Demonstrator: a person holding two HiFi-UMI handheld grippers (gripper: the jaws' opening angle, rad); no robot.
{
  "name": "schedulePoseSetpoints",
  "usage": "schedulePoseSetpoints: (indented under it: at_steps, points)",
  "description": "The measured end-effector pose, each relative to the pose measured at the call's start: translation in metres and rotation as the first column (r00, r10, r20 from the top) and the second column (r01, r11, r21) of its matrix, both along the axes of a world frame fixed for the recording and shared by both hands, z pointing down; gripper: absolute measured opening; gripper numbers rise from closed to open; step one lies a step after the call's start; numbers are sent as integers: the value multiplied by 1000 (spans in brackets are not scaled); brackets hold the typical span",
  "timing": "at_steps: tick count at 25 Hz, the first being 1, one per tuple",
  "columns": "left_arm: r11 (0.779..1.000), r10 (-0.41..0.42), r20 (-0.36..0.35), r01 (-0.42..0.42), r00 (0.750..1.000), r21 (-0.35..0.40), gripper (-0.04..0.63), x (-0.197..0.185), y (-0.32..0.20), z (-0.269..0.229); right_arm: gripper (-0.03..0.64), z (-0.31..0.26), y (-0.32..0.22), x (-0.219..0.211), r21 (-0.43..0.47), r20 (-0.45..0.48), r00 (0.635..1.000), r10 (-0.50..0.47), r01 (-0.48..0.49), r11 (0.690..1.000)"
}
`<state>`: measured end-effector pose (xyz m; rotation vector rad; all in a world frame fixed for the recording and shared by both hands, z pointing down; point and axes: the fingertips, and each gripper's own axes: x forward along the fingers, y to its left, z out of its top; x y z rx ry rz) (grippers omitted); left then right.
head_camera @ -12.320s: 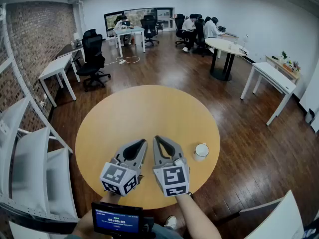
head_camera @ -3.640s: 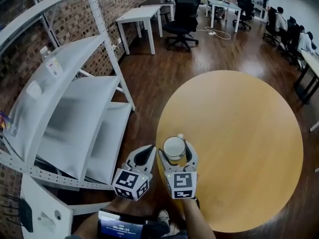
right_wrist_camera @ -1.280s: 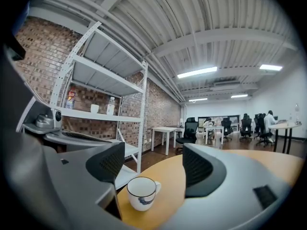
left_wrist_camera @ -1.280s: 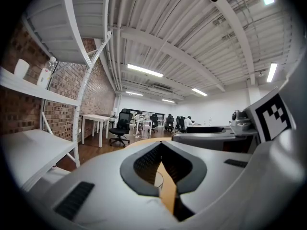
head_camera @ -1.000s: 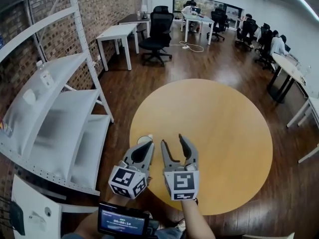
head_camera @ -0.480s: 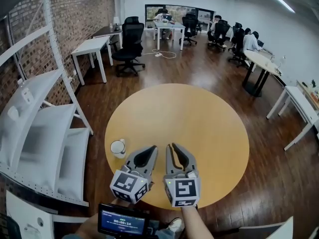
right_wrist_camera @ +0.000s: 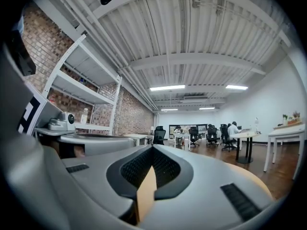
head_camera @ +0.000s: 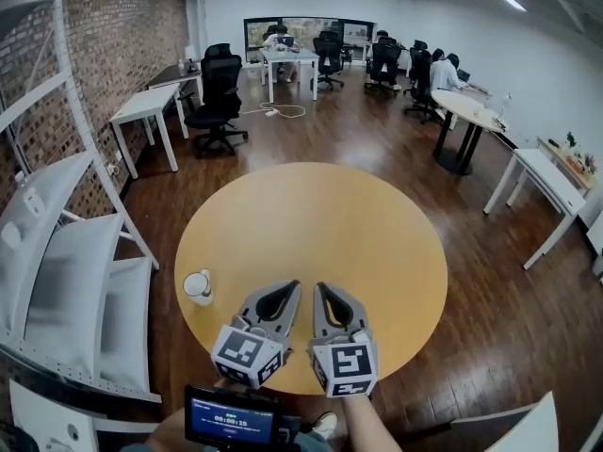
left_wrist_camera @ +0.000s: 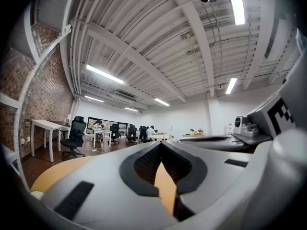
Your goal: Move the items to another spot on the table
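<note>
Head view, cup: a white cup stands upright at the near-left edge of the round desk, well apart from both tools.
Head view, tools: I see the left gripper and right gripper side by side over the near edge, right of the cup.
Left gripper view: jaws pressed together, nothing between them.
Right gripper view: jaws have just closed and now meet on nothing.
Step, my judgement: the cup looks placed. I would steer both tools clear of it, since it sits close to the rim and a nudge could knock it off.
</note>
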<state>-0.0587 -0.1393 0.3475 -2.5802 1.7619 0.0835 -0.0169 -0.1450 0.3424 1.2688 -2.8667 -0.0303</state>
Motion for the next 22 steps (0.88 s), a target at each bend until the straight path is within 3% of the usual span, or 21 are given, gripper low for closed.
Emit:
schedulePoseSetpoints:
  at_steps: [9, 22]
  points:
    - [1000, 20, 8, -20, 1000, -15, 3, 18, 0, 2, 0, 1, -1, 20, 27, -9, 1000, 25, -24, 999]
    - [999, 19, 9, -19, 1000, -30, 3, 20, -4, 13, 0, 11, 0, 22, -4, -21, 1000, 21, -21, 1000]
